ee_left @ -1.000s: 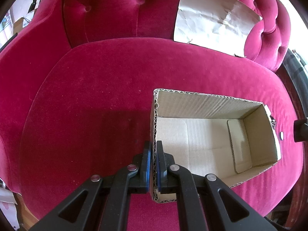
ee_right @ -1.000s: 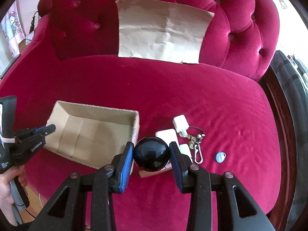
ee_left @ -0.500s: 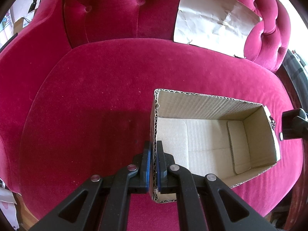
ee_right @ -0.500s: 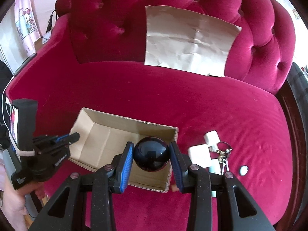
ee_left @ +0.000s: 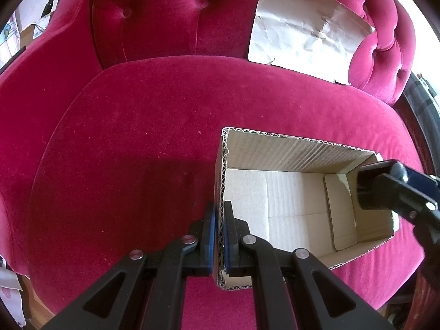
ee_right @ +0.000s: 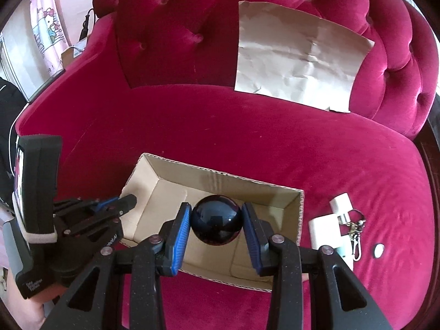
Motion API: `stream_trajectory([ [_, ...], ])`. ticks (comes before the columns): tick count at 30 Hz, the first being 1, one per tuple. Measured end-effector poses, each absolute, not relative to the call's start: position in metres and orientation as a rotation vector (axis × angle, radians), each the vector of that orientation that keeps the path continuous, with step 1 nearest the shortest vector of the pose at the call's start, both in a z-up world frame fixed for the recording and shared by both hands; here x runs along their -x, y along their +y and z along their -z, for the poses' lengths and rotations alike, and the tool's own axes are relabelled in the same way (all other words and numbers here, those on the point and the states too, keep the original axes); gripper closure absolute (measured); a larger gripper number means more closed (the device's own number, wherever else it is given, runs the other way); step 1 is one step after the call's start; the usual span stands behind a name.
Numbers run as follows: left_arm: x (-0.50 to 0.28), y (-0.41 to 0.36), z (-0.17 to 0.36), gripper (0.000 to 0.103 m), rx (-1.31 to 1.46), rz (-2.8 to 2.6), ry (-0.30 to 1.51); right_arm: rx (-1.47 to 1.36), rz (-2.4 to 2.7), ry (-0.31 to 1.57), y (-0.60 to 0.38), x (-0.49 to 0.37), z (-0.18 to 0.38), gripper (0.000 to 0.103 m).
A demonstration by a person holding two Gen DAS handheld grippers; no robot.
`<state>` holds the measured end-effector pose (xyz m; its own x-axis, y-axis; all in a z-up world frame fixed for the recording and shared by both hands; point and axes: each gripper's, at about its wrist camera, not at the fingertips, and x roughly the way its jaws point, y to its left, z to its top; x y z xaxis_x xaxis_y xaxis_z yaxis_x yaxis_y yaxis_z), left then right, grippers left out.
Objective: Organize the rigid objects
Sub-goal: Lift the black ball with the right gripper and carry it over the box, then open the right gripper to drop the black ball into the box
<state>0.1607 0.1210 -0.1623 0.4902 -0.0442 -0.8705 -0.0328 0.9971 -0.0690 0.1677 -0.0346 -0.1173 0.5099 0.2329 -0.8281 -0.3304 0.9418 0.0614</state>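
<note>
An open, empty cardboard box lies on the red velvet sofa seat; it also shows in the right wrist view. My left gripper is shut on the box's left end wall; it appears at the left of the right wrist view. My right gripper is shut on a glossy black ball and holds it above the box's interior. The right gripper shows over the box's right end in the left wrist view.
White adapters, a key ring with clip and a small round tag lie on the seat right of the box. A crumpled paper sheet leans on the sofa back. The seat's front edge is near.
My right gripper has carried the black ball left from beside the small items to above the box. My left gripper has kept its hold on the box wall.
</note>
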Motion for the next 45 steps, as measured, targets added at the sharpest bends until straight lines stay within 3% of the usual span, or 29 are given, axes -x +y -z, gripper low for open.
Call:
stream_trajectory([
  [24, -0.161, 0.122, 0.162, 0.098, 0.082, 0.007, 1.059, 0.1, -0.362, 0.982, -0.026, -0.174, 0.131, 0.063],
  [26, -0.161, 0.122, 0.162, 0.098, 0.083, 0.007, 1.058, 0.105, -0.358, 0.973, -0.026, -0.174, 0.13, 0.055],
  [29, -0.161, 0.123, 0.163, 0.099, 0.082, 0.008, 1.061, 0.112, -0.341, 0.955, -0.027, -0.173, 0.127, 0.036],
  [31, -0.162, 0.124, 0.163, 0.099, 0.082, 0.009, 1.061, 0.125, -0.322, 0.943, -0.028, -0.173, 0.127, 0.017],
  [34, -0.163, 0.124, 0.162, 0.099, 0.081, 0.009, 1.061, 0.13, -0.308, 0.941, -0.03, -0.176, 0.126, 0.0],
  [45, -0.163, 0.124, 0.162, 0.099, 0.081, 0.008, 1.06, 0.127, -0.294, 0.941, -0.035, -0.178, 0.126, 0.0],
])
